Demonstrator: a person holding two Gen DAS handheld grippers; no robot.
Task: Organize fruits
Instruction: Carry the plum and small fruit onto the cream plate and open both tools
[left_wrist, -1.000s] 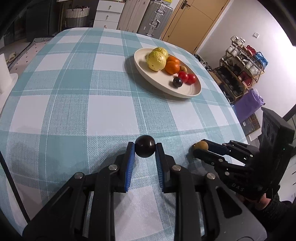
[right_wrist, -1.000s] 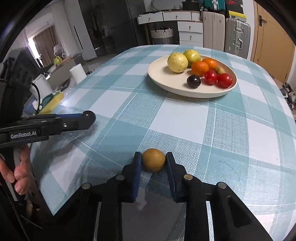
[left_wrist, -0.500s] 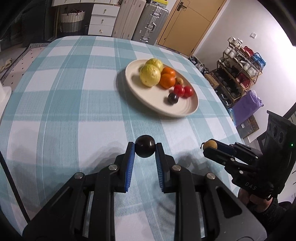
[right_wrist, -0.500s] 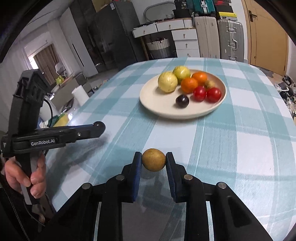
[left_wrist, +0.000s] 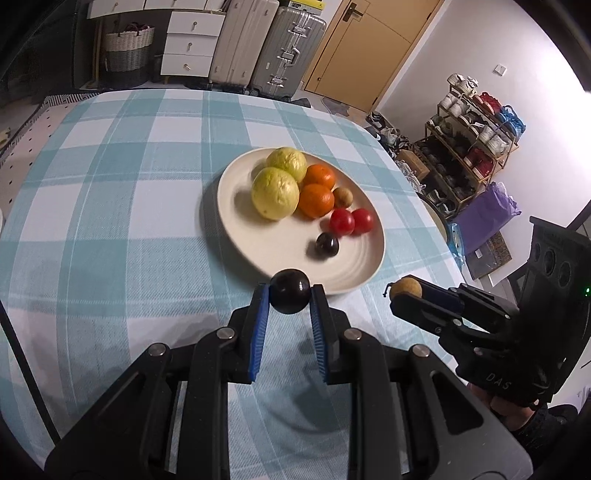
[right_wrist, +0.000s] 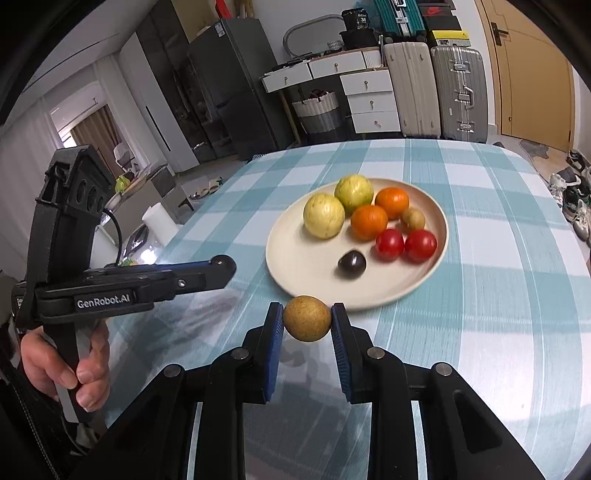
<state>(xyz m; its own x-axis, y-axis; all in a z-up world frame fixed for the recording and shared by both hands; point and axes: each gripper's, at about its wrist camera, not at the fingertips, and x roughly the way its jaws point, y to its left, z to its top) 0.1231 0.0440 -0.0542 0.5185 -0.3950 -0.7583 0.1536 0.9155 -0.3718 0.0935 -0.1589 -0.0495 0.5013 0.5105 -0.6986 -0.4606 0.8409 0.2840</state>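
Note:
My left gripper (left_wrist: 289, 295) is shut on a dark round fruit (left_wrist: 290, 291), held above the near rim of the cream plate (left_wrist: 258, 243). The plate carries two yellow-green fruits (left_wrist: 275, 193), two oranges (left_wrist: 314, 199), two red tomatoes (left_wrist: 341, 220), a small brown fruit (left_wrist: 342, 196) and another dark fruit (left_wrist: 327, 244). My right gripper (right_wrist: 307, 319) is shut on a brown round fruit (right_wrist: 306, 317), just short of the plate (right_wrist: 295, 251). In the left wrist view the right gripper (left_wrist: 402, 291) sits to the right with its brown fruit (left_wrist: 405, 288). The left gripper (right_wrist: 225, 264) shows at the left of the right wrist view.
A teal and white checked cloth (left_wrist: 110, 184) covers the table. Beyond it stand suitcases (left_wrist: 266, 48), white drawers (left_wrist: 188, 40), a woven basket (left_wrist: 127, 48) and a door. A shoe rack (left_wrist: 476, 144) stands on the right. A hand (right_wrist: 70, 369) grips the left tool.
Both grippers have moved up and forward toward the plate, each carrying its fruit. The plate now lies much closer to the fingertips in both wrist views.

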